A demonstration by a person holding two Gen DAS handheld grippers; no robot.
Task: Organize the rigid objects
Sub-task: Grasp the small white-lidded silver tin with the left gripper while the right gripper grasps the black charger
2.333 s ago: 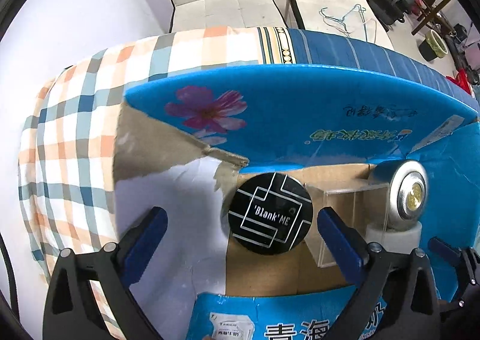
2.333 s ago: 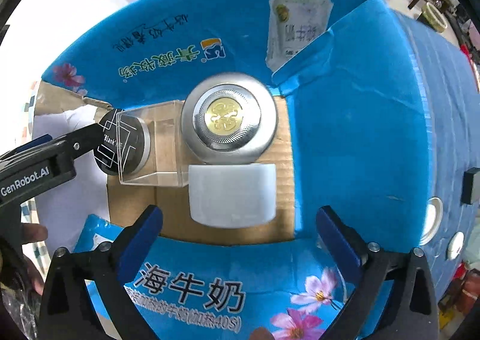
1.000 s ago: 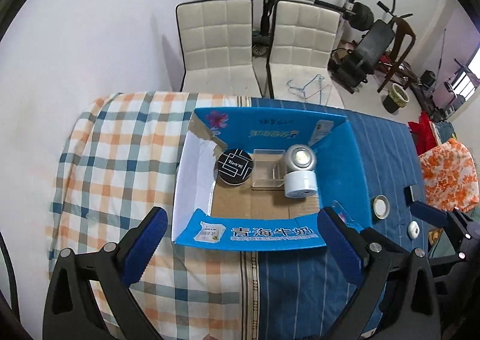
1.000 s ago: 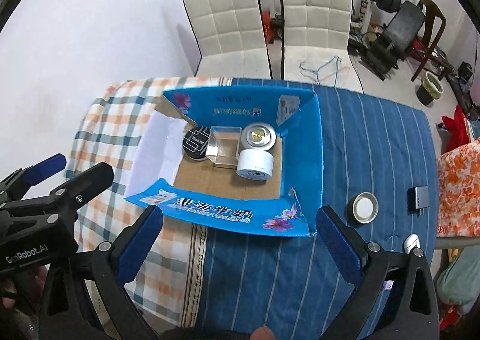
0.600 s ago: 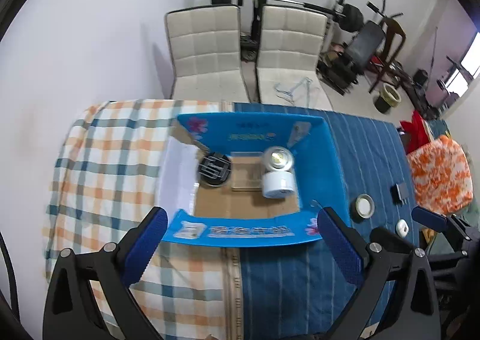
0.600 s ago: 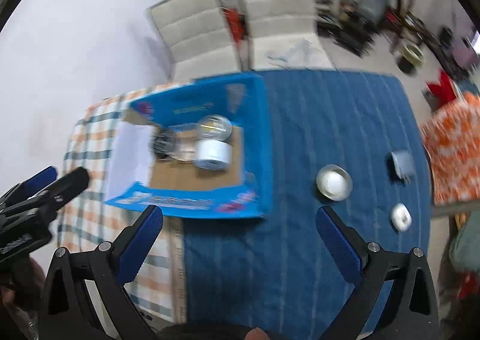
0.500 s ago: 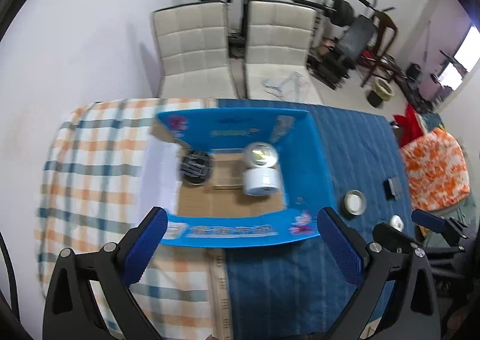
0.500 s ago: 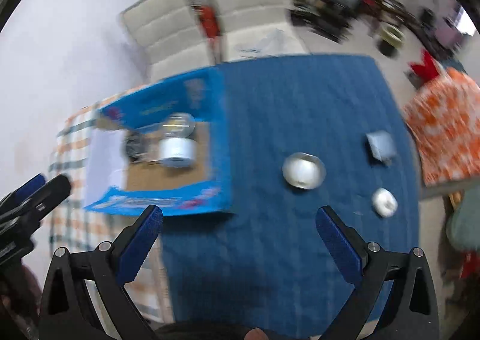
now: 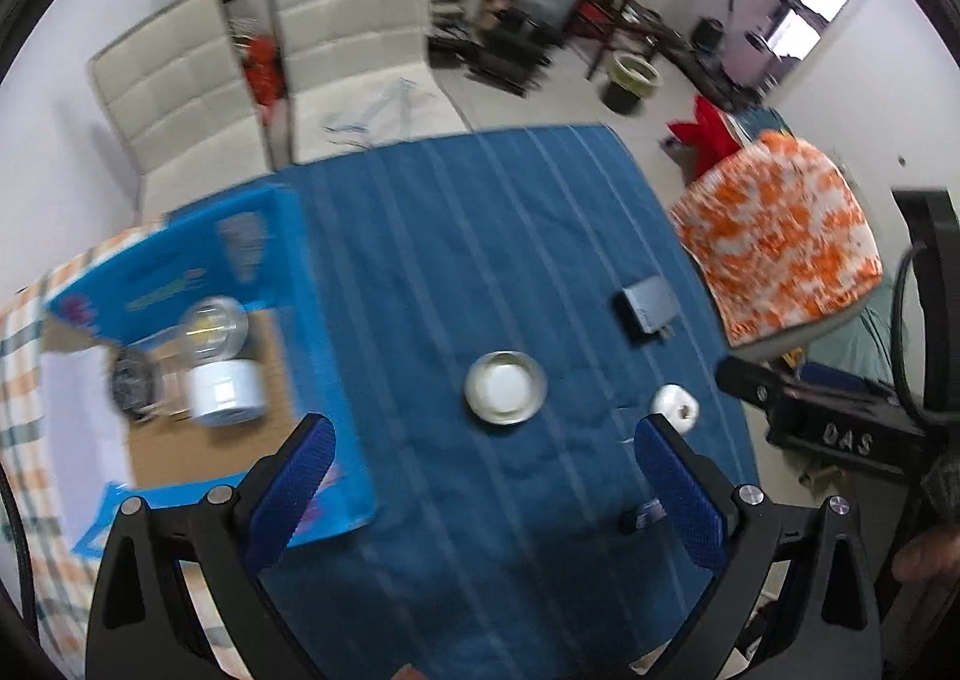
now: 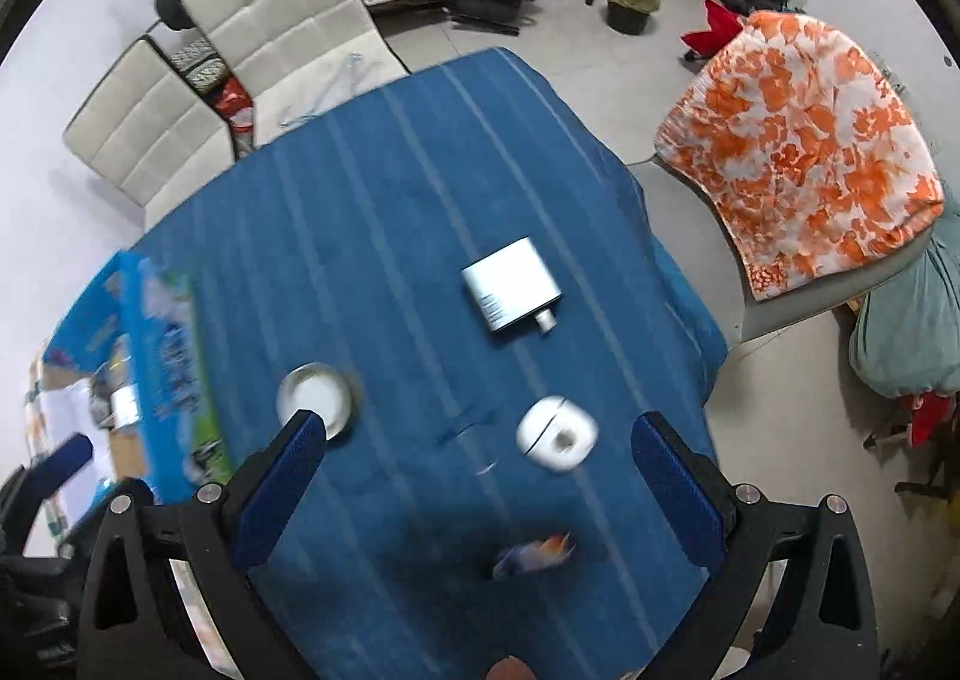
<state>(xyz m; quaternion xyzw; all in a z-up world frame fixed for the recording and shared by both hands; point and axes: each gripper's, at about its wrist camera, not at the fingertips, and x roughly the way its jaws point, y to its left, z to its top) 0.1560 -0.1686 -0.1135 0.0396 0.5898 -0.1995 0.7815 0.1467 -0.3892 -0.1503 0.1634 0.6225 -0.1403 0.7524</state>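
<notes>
While both the left gripper [image 9: 480,476] and the right gripper [image 10: 477,464] hang spread and empty, the right should descend squarely over the white rounded case [image 10: 557,433] just ahead between its fingers, closing gently before carrying it left to the blue box [image 10: 162,356].

The left hand-held gripper [image 9: 480,476] fills the lower frame, blue-padded fingers [image 9: 294,479] spread wide, nothing between them. The right hand-held gripper [image 10: 477,476] is likewise spread, empty, at lower frame.
</notes>
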